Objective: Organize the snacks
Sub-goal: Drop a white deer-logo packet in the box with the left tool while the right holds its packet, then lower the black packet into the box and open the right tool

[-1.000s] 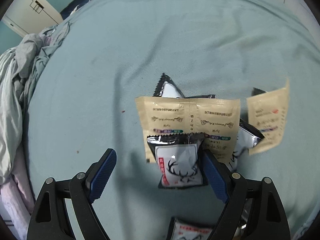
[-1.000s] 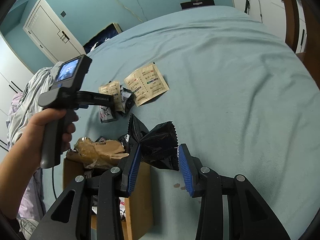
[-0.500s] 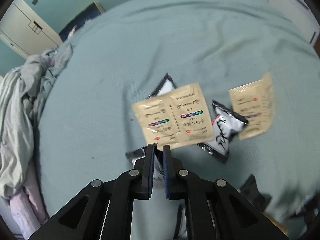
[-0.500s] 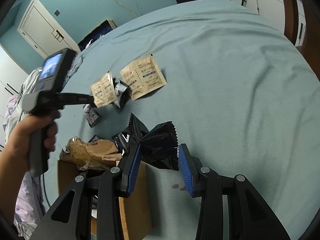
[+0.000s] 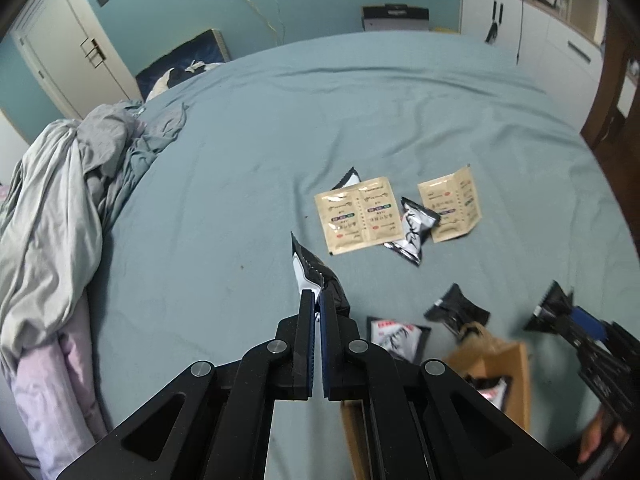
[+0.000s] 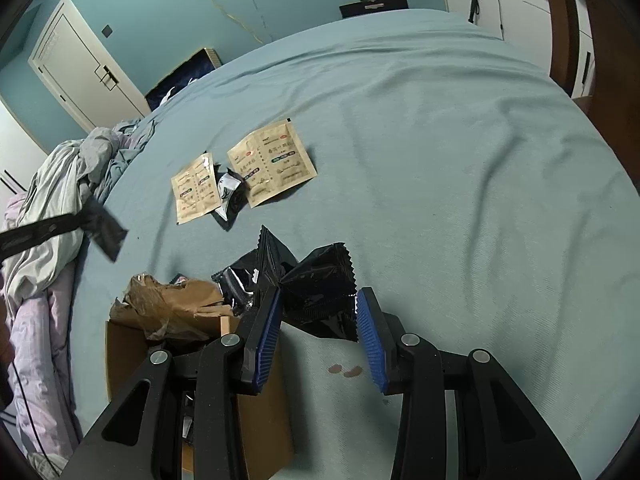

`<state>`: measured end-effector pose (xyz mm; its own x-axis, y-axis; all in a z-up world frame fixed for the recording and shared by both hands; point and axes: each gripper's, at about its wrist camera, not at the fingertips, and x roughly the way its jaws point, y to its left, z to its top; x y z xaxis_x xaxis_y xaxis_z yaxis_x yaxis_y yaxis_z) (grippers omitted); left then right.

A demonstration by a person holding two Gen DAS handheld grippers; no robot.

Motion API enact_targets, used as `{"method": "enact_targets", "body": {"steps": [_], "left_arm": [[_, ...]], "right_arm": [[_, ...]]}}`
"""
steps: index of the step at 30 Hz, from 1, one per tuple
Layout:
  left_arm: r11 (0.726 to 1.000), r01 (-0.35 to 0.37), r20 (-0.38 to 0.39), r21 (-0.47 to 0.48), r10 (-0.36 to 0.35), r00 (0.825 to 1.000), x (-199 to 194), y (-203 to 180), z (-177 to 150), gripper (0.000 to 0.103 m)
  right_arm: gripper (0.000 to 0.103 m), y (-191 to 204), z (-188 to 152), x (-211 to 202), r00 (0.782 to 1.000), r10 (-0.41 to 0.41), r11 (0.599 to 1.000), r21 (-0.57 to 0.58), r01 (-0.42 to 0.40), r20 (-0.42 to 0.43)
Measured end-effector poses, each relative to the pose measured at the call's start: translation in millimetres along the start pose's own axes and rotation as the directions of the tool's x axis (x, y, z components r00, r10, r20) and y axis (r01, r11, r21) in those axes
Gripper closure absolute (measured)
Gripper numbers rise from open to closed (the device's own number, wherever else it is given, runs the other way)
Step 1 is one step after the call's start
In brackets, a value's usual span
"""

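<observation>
My left gripper (image 5: 318, 298) is shut on a black-and-white deer snack packet (image 5: 316, 276) and holds it above the bed. Two beige packets (image 5: 358, 214) (image 5: 450, 204) and another deer packet (image 5: 414, 230) lie on the sheet ahead. My right gripper (image 6: 318, 316) is open around a black foil packet (image 6: 320, 288) without pinching it. The left gripper with its packet (image 6: 102, 230) shows blurred at the left of the right wrist view. A cardboard box (image 6: 128, 344) with crumpled brown paper (image 6: 172, 308) sits beside the right gripper.
The blue bed sheet (image 6: 460, 160) spreads wide to the right. A heap of grey and pink bedding (image 5: 52, 216) lies at the left edge. More dark packets (image 5: 456, 310) lie near the box (image 5: 496, 364). A white door and cupboards stand behind.
My left gripper closed on the deer packet, lifted it off the pile and pulled back and up. The right gripper stayed open around the black foil packet.
</observation>
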<state>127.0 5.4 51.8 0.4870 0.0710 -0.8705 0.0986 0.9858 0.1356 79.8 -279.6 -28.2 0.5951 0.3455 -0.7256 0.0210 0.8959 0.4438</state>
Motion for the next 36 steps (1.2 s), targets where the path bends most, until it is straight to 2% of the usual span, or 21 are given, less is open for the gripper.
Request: {"method": "enact_targets", "body": {"steps": [5, 7, 12, 16, 19, 22, 24, 26, 28, 30, 31, 33, 36], "left_arm": [[0.994, 0.101, 0.029, -0.048, -0.1, 0.995, -30.1, 6.4, -21.4, 0.101], [0.99, 0.137, 0.03, -0.037, -0.136, 0.99, -37.5, 0.1, -33.4, 0.101], [0.99, 0.139, 0.079, 0.021, -0.14, 0.987, -49.2, -23.3, -68.3, 0.101], [0.979, 0.204, 0.111, -0.006, -0.202, 0.973, -46.6, -27.3, -98.8, 0.101], [0.979, 0.199, 0.087, 0.046, -0.202, 0.976, -36.9, -37.5, -114.9, 0.101], [0.983, 0.147, 0.046, 0.113, -0.153, 0.987, -20.4, -50.6, -127.1, 0.101], [0.979, 0.161, 0.008, 0.125, -0.163, 0.987, -11.8, -55.2, -130.8, 0.101], [0.977, 0.17, 0.012, 0.129, -0.173, 0.985, -13.6, -57.7, -131.2, 0.097], [0.975, 0.159, 0.026, 0.154, -0.165, 0.986, -18.5, -62.3, -132.0, 0.084], [0.975, 0.124, 0.082, 0.185, -0.141, 0.987, -30.0, -65.0, -132.3, 0.031], [0.977, 0.103, 0.129, 0.186, -0.128, 0.983, -37.3, -64.2, -132.7, 0.016], [0.982, 0.076, 0.186, 0.17, -0.108, 0.977, -47.4, -59.7, -133.2, 0.015], [0.991, 0.055, 0.196, 0.121, -0.078, 0.977, -50.1, -47.6, -129.5, 0.015]], "right_arm": [[0.066, -0.2, -0.1, 0.2, 1.0, -0.002, 1.0, -0.009, 0.002, 0.015], [0.066, -1.0, -0.9, 1.1, 1.0, -0.001, 1.0, -0.012, 0.002, 0.012], [0.066, -3.4, -1.8, -3.1, 1.0, 0.011, 1.0, -0.013, -0.011, 0.026], [0.066, -8.8, -5.0, -10.3, 0.998, 0.049, 0.999, 0.002, -0.049, 0.036], [0.066, -9.7, -8.9, -17.2, 0.997, 0.051, 0.999, -0.01, -0.051, 0.053], [0.066, -6.0, -12.3, -21.4, 0.997, 0.046, 0.999, -0.028, -0.045, 0.065], [0.066, -1.8, -12.8, -24.5, 0.996, 0.05, 0.998, -0.043, -0.046, 0.079], [0.066, 2.0, -14.8, -28.6, 0.994, 0.05, 0.997, -0.06, -0.045, 0.095], [0.066, 6.7, -18.9, -33.3, 0.992, 0.048, 0.996, -0.085, -0.038, 0.114], [0.066, 12.2, -23.6, -36.9, 0.991, 0.043, 0.993, -0.117, -0.028, 0.129], [0.066, 15.7, -26.2, -38.3, 0.99, 0.039, 0.99, -0.137, -0.02, 0.135], [0.066, 21.9, -30.9, -39.5, 0.989, 0.035, 0.986, -0.166, -0.011, 0.143], [0.066, 27.9, -35.8, -40.6, 0.989, 0.054, 0.981, -0.194, -0.026, 0.138]]}}
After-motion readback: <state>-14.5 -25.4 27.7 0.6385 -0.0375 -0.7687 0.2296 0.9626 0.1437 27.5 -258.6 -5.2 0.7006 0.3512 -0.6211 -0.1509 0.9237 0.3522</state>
